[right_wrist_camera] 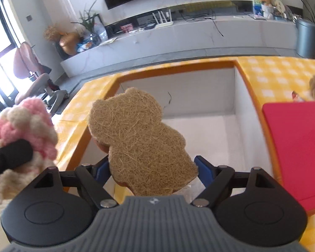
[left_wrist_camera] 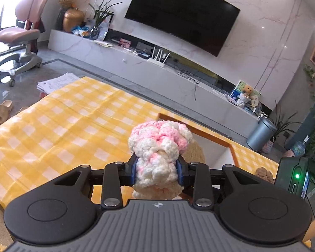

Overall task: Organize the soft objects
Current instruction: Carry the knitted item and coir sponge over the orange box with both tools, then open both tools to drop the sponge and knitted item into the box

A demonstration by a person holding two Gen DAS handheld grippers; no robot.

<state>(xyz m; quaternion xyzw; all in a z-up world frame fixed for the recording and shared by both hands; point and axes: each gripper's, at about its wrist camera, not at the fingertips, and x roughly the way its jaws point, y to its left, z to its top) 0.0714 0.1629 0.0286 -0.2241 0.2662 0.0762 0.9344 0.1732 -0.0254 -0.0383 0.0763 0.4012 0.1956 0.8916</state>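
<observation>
Holding yarn toy upright, left jaws clamped | right jaws gripping loofah sponge, long axis upright over box

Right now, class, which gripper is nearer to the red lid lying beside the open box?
Right. The right gripper, holding the bear-shaped sponge over the box, has the red lid just beside it; the left gripper with its knitted toy sits farther away.

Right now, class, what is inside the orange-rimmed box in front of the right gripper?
The box shows bare white walls and a white floor, with a thin dark thread on its back wall. The bear-shaped loofah sponge held in the right gripper hides the near left part of the floor.
</observation>
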